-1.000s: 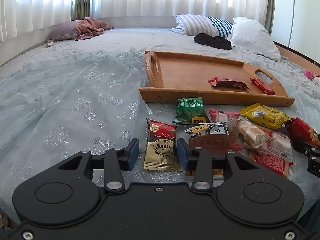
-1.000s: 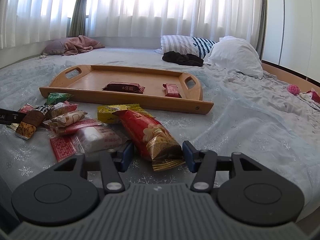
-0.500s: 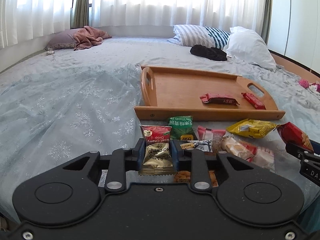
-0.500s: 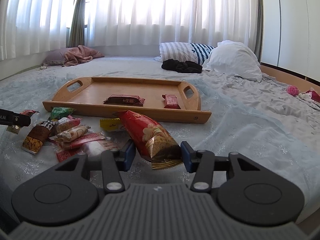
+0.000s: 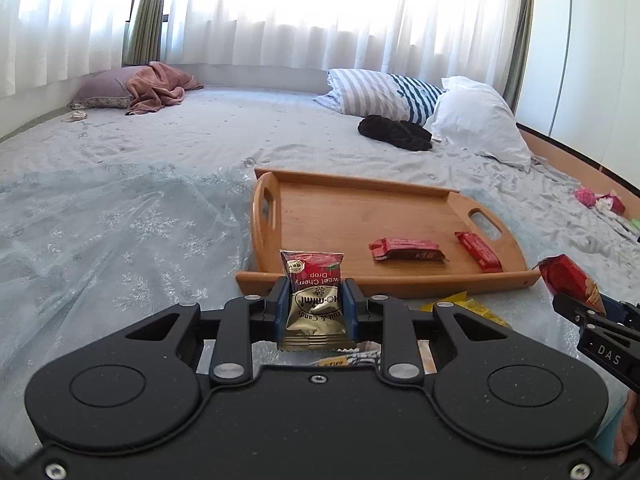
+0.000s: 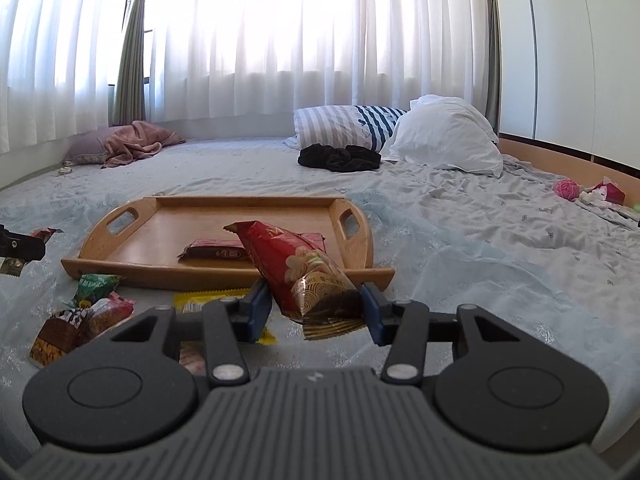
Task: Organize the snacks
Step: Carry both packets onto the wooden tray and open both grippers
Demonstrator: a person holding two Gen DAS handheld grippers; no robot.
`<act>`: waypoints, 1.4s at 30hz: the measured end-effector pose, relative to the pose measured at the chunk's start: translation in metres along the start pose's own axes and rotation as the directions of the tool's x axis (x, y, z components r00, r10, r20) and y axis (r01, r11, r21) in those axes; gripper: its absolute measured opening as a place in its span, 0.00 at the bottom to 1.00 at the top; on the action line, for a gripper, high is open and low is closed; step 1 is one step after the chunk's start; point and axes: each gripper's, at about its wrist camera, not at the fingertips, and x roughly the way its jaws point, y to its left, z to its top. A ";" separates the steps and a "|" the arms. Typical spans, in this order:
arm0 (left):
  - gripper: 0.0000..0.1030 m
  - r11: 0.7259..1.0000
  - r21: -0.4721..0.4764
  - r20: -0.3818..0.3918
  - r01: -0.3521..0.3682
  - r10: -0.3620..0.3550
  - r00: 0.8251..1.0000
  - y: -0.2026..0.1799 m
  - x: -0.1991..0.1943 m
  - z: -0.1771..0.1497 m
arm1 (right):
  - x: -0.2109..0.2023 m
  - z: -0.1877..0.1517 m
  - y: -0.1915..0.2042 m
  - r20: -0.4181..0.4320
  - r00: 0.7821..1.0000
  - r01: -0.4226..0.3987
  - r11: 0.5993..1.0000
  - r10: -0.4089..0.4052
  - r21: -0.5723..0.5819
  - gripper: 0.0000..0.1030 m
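The cherry candy packet (image 5: 314, 304) is standing upright, pinched in the left gripper (image 5: 315, 312), raised before the wooden tray (image 5: 400, 280). The right gripper (image 6: 314, 308) is clamping a red snack bag (image 6: 298, 272), tilting it toward that tray on the bed (image 6: 480, 240).

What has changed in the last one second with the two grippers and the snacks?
The left gripper closed on the cherry candy packet and lifted it. The right gripper raised the red snack bag off the bed. The wooden tray and its two red bars stayed put.
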 end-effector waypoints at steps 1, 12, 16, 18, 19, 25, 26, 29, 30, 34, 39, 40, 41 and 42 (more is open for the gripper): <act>0.25 1.000 0.003 0.003 -0.002 0.002 1.000 -0.002 0.003 0.005 | 0.003 0.004 -0.001 0.000 1.000 0.000 1.000 0.000 0.006 0.51; 0.25 0.999 0.025 -0.031 0.020 -0.019 0.999 -0.022 0.050 0.042 | 0.064 0.045 -0.001 -0.053 0.997 -0.058 0.993 0.064 0.102 0.51; 0.25 1.000 0.012 -0.057 0.016 -0.016 0.998 -0.025 0.074 0.053 | 0.090 0.055 -0.001 -0.104 0.991 -0.066 0.985 0.083 0.159 0.51; 0.25 1.000 0.007 -0.070 0.014 -0.014 0.997 -0.025 0.085 0.057 | 0.102 0.058 -0.002 -0.125 0.988 -0.065 0.981 0.089 0.181 0.51; 0.25 1.000 0.005 -0.079 0.014 -0.014 0.997 -0.025 0.090 0.059 | 0.106 0.058 -0.003 -0.134 0.987 -0.065 0.980 0.092 0.190 0.51; 0.25 1.000 0.027 -0.121 0.005 -0.002 0.993 -0.027 0.119 0.059 | 0.128 0.059 0.002 -0.175 0.979 -0.067 0.980 0.100 0.187 0.51; 0.25 1.000 0.027 -0.127 0.005 -0.002 0.992 -0.028 0.123 0.059 | 0.132 0.058 0.004 -0.185 0.978 -0.065 0.981 0.099 0.181 0.51; 0.25 0.999 0.035 -0.143 0.006 -0.001 0.990 -0.032 0.136 0.058 | 0.146 0.057 0.009 -0.221 0.971 -0.057 0.984 0.094 0.170 0.51; 0.25 0.999 0.040 -0.146 0.004 0.002 0.989 -0.033 0.140 0.058 | 0.150 0.056 0.010 -0.232 0.968 -0.055 0.984 0.095 0.170 0.51; 0.25 0.999 0.048 -0.161 0.007 0.001 0.987 -0.037 0.153 0.058 | 0.161 0.053 0.014 -0.255 0.963 -0.048 0.985 0.090 0.168 0.51; 0.25 0.998 0.056 -0.185 -0.013 0.023 0.982 -0.037 0.170 0.055 | 0.164 0.051 0.019 -0.253 0.965 -0.036 0.989 0.072 0.144 0.51; 0.25 0.998 0.056 -0.188 -0.015 0.025 0.982 -0.037 0.172 0.055 | 0.165 0.051 0.020 -0.252 0.965 -0.033 0.990 0.067 0.139 0.51; 0.25 0.998 0.058 -0.188 -0.016 0.026 0.982 -0.037 0.174 0.054 | 0.165 0.050 0.022 -0.251 0.966 -0.031 0.991 0.063 0.131 0.51; 0.25 0.998 0.061 -0.188 -0.016 0.027 0.982 -0.037 0.174 0.053 | 0.165 0.050 0.023 -0.250 0.966 -0.029 0.992 0.059 0.121 0.51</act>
